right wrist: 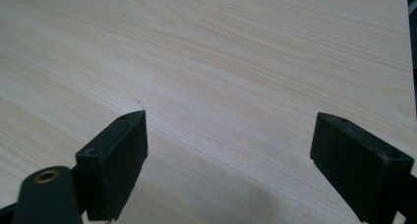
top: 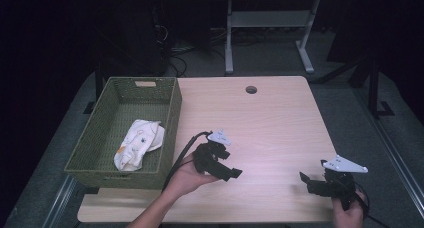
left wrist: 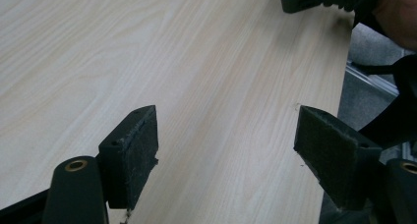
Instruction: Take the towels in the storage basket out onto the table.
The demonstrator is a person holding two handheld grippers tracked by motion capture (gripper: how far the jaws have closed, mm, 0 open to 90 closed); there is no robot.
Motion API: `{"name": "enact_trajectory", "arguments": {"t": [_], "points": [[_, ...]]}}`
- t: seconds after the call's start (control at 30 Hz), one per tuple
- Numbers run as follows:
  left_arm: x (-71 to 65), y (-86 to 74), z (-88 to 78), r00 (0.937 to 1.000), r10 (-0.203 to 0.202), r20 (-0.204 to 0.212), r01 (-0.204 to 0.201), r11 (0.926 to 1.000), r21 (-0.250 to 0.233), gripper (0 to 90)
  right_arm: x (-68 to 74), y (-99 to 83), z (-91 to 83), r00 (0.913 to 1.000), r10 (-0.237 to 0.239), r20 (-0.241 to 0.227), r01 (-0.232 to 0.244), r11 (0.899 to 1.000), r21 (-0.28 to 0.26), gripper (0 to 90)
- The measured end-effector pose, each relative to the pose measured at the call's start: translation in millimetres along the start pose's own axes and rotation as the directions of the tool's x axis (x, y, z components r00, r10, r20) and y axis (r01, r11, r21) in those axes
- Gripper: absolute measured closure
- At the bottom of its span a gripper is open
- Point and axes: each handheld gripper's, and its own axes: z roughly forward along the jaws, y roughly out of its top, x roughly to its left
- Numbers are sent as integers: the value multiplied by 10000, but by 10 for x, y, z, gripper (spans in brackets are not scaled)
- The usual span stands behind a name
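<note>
Both grippers hover released over the wooden table [top: 270,118]: left gripper [top: 231,173] just right of the green wicker basket [top: 172,118], right gripper [top: 306,180] well right. The white cloth [top: 136,143] lies inside the basket. Best to reach in from above, clearing the rim.

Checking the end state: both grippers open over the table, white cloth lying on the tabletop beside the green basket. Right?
Not quite. The white cloth lies inside the green basket, not on the tabletop beside it; the high view shows this. The rest holds: the left gripper and right gripper are both open over the table.
</note>
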Motion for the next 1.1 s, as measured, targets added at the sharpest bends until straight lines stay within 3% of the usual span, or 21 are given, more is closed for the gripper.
{"name": "enact_trajectory", "arguments": {"t": [0.13,0.33,0.73,1.1], "points": [[58,104,-91,9997,24,233,-31,9995,320,241,3,7,-14,10000,-31,-18,31,10000,-48,138],[173,216,-287,9987,46,506,-68,9990,437,243,-1,6,-19,10000,1,-18,-1,10000,-55,139],[402,301,-655,9989,-277,375,250,9972,701,244,2,11,-5,9999,-100,-28,100,9999,-19,139],[543,257,-937,9981,-544,279,529,9972,532,270,-1,9,-14,10000,-34,-7,34,10000,10,139]]}}
